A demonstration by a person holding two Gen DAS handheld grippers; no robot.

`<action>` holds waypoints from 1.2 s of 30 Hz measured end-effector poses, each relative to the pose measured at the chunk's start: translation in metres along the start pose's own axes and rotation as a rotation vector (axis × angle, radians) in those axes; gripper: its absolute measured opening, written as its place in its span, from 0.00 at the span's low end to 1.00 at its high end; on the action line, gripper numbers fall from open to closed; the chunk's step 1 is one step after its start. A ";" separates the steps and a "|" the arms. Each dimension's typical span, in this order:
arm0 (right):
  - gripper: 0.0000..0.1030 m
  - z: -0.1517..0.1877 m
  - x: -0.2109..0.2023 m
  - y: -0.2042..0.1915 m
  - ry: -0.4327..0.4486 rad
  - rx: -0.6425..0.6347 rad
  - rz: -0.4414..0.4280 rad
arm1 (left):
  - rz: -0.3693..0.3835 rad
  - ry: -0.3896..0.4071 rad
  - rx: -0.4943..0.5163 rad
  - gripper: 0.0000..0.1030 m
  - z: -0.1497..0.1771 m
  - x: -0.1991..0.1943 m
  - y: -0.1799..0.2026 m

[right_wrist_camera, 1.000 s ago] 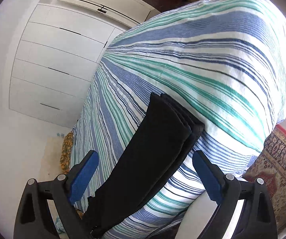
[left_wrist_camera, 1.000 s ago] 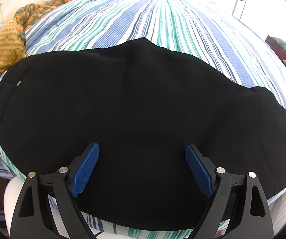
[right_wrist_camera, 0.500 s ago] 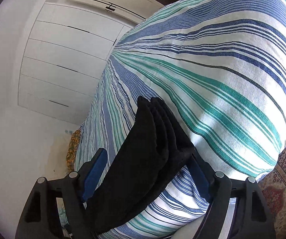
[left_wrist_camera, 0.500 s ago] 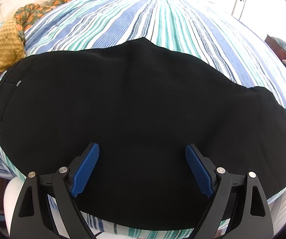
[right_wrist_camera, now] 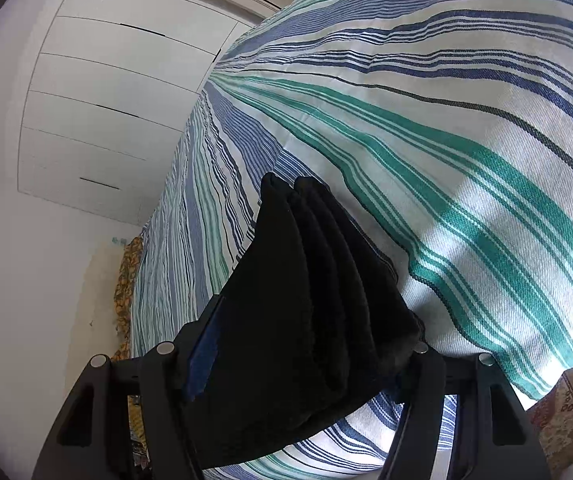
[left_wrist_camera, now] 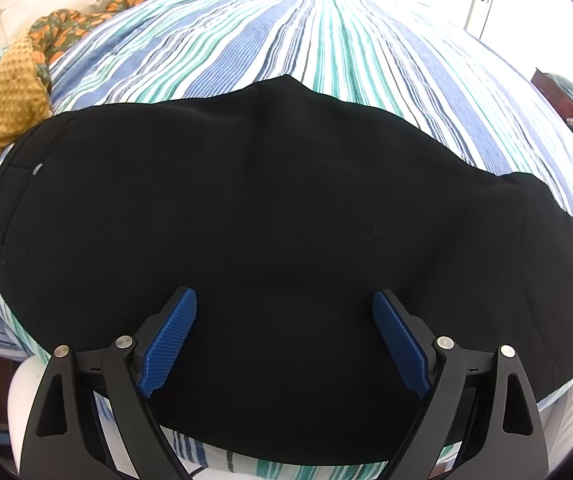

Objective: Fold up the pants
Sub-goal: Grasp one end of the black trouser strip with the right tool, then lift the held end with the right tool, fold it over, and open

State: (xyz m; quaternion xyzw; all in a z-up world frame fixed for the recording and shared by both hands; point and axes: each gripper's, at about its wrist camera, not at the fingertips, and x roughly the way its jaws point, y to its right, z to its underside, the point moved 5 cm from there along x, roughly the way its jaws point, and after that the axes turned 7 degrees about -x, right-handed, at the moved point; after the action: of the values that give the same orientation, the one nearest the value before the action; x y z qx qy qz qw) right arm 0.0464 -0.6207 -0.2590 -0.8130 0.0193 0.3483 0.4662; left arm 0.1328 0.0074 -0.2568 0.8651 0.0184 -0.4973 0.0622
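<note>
Black pants (left_wrist_camera: 278, 208) lie flat on the striped bed, waistband with a small metal button at the left. My left gripper (left_wrist_camera: 284, 336) is open and empty, hovering just above the pants near their front edge. In the right wrist view the stacked leg ends of the pants (right_wrist_camera: 310, 304) sit between the jaws of my right gripper (right_wrist_camera: 306, 356), which has closed in on the layered cloth. The right pad is hidden by the fabric; part of the left blue pad (right_wrist_camera: 202, 356) shows.
The blue, green and white striped bedspread (left_wrist_camera: 326, 40) covers the bed. A yellow dotted cloth (left_wrist_camera: 10, 96) and an orange-patterned cloth (left_wrist_camera: 98, 8) lie at the far left. White cabinet doors (right_wrist_camera: 106, 92) stand beyond the bed. A patterned rug (right_wrist_camera: 566, 412) lies on the floor at right.
My right gripper moved forward onto the leg ends and its jaws narrowed around the stacked cloth. The left gripper and the pants' upper part have not moved.
</note>
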 end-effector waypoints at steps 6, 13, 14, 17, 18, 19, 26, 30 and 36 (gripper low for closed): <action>0.09 0.005 -0.007 -0.015 -0.070 -0.028 0.020 | 0.007 -0.005 -0.009 0.89 -0.001 -0.001 0.000; 0.09 0.018 -0.021 -0.112 -0.054 0.006 -0.273 | 0.180 0.004 -0.165 0.88 -0.009 -0.041 -0.019; 0.09 0.024 -0.018 -0.127 -0.064 0.020 -0.325 | 0.185 0.014 -0.174 0.88 -0.009 -0.047 -0.023; 0.09 0.052 0.005 -0.173 -0.126 0.064 -0.443 | 0.210 0.050 -0.211 0.88 -0.011 -0.068 -0.037; 0.09 0.063 0.016 -0.188 -0.150 0.078 -0.475 | 0.219 0.060 -0.224 0.88 -0.012 -0.074 -0.041; 0.09 0.075 0.029 -0.204 -0.176 0.088 -0.506 | 0.226 0.069 -0.236 0.88 -0.013 -0.079 -0.046; 0.09 0.162 0.122 -0.308 -0.273 -0.057 -0.551 | 0.248 0.089 -0.311 0.88 -0.015 -0.093 -0.073; 0.09 0.219 0.169 -0.359 -0.320 -0.317 -0.465 | 0.239 0.082 -0.309 0.88 -0.011 -0.092 -0.076; 0.65 0.313 0.236 -0.375 -0.484 -0.810 -0.166 | 0.223 0.061 -0.303 0.88 -0.008 -0.089 -0.081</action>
State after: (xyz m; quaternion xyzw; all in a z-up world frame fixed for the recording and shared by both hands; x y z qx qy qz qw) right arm 0.1864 -0.0985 -0.2186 -0.8236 -0.2920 0.4687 0.1294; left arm 0.0867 0.0917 -0.1830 0.8573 -0.0013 -0.4523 0.2459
